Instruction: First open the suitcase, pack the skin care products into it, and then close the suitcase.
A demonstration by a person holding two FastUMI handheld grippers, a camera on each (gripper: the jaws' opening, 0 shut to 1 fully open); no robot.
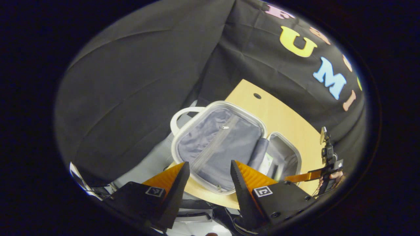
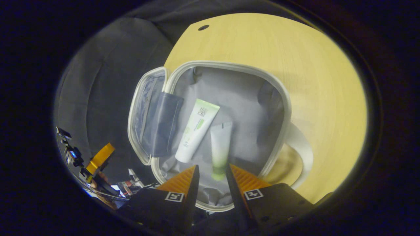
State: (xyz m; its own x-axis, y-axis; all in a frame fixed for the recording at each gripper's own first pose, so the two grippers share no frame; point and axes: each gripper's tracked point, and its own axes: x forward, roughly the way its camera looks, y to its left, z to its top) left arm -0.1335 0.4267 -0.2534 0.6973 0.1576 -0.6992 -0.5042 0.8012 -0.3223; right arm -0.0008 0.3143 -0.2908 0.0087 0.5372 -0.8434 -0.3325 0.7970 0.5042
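In the left gripper view, the suitcase lies open on the pale wooden surface, its zipped lid half turned toward the camera and its deeper half beyond, toward the right. The left claw hangs above the near rim with its fingers spread wide and nothing between them; it looks parked there so it can take the lid when closing comes. Farther off at the right edge, the other gripper reaches in over the case, held by a hand. In the right gripper view, the camera looks straight down into the deep half of the suitcase, whose grey lining carries two skin care tubes: a white and green tube lying slantwise, and a second tube just beside it, its lower end pointing at the claw. The right claw sits directly over that end with its fingers drawn near; the tube end lies in the gap, but whether the fingers press on it I cannot tell. My reading is that packing is at or near its end, with closing the lid left to do.
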